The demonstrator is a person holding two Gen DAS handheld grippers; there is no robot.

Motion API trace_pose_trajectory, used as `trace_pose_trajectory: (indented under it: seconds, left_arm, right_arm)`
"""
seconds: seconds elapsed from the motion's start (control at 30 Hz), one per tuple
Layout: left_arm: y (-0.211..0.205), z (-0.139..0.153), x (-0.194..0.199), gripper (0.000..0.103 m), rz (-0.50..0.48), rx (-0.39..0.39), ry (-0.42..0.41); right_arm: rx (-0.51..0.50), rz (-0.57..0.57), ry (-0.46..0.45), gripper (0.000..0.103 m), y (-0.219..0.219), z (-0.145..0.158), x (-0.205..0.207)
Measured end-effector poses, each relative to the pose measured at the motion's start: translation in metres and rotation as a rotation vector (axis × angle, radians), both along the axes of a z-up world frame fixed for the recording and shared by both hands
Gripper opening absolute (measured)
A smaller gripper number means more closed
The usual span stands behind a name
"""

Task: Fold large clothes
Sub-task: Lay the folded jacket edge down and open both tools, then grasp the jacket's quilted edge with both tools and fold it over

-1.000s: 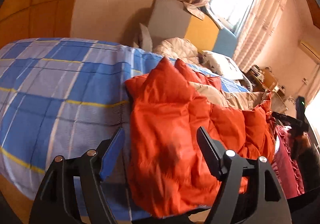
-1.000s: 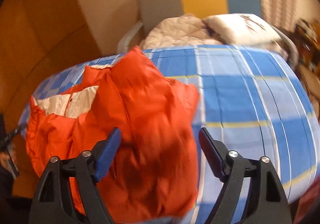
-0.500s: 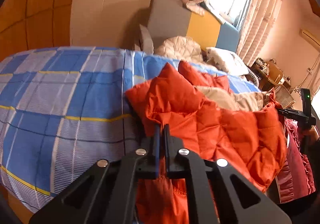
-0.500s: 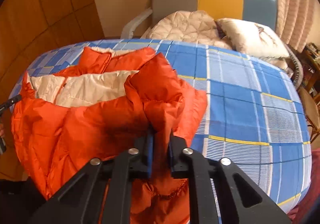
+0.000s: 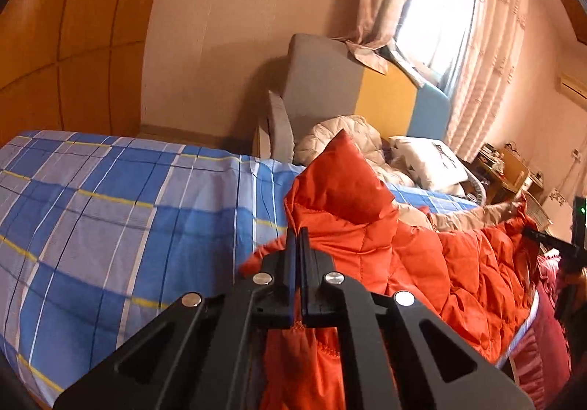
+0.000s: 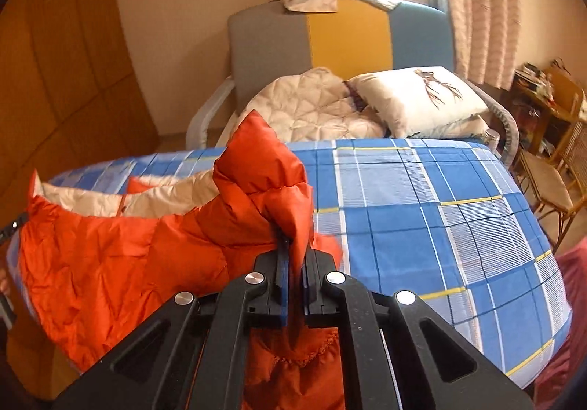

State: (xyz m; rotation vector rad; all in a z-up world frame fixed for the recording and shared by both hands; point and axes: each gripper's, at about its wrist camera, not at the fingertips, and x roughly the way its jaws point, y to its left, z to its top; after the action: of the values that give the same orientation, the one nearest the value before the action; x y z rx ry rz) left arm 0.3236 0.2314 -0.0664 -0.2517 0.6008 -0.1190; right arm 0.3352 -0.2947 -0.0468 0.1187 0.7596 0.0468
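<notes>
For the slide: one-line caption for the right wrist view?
Right gripper shut on a bunched edge of the orange down jacket, lifting it off the blue plaid bedsheet.

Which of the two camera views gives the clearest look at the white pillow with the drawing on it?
The right wrist view: the pillow lies whole and well lit beyond the bed, its drawing clear. In the left wrist view it is smaller, seen at an angle past the orange jacket.

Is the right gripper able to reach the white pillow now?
Probably not: the right gripper is shut on the orange down jacket, and the pillow lies far across the bed.
</notes>
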Motion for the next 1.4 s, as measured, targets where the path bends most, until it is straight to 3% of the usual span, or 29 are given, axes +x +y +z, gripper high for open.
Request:
trace_pose_trajectory:
  seconds: [0.3, 0.5, 0.77, 0.93, 1.0, 1.03, 1.07, 1.1, 1.13, 1.27, 1.4]
  left_arm:
    - [-0.008, -0.032, 0.081, 0.001, 0.098, 0.033, 0.12]
    - [-0.021, -0.062, 0.118, 0.001, 0.159, 0.121, 0.213]
    - [-0.036, -0.104, 0.145, 0.001, 0.188, 0.212, 0.324]
    - [-0.035, -0.108, 0.148, 0.005, 0.218, 0.217, 0.353]
    - [-0.033, -0.098, 0.141, 0.013, 0.252, 0.212, 0.33]
    - [-0.03, -0.092, 0.135, 0.032, 0.271, 0.193, 0.321]
    - [-0.028, -0.083, 0.127, 0.042, 0.291, 0.176, 0.289]
    - [-0.026, -0.075, 0.12, 0.051, 0.303, 0.169, 0.253]
    - [-0.028, -0.067, 0.111, 0.051, 0.302, 0.163, 0.218]
    - [-0.05, -0.038, 0.078, 0.051, 0.231, 0.168, 0.097]
    - [-0.088, -0.031, 0.061, 0.051, 0.111, 0.145, 0.056]
  right_arm:
    - [-0.048, -0.153, 0.057, 0.004, 0.008, -0.036, 0.064]
    - [-0.107, -0.227, 0.11, 0.003, 0.011, -0.064, 0.09]
    - [-0.185, -0.264, 0.207, 0.003, 0.016, -0.113, 0.115]
    - [-0.201, -0.268, 0.23, 0.004, 0.02, -0.116, 0.122]
    - [-0.182, -0.275, 0.223, 0.011, 0.018, -0.11, 0.119]
    - [-0.169, -0.285, 0.207, 0.025, 0.017, -0.103, 0.114]
    - [-0.15, -0.294, 0.18, 0.037, 0.016, -0.096, 0.108]
    - [-0.138, -0.299, 0.153, 0.062, 0.017, -0.09, 0.102]
    - [-0.134, -0.3, 0.11, 0.068, 0.02, -0.079, 0.093]
    - [-0.079, -0.223, 0.037, 0.068, 0.051, -0.051, 0.062]
    - [-0.023, -0.097, -0.014, 0.068, 0.105, -0.037, 0.036]
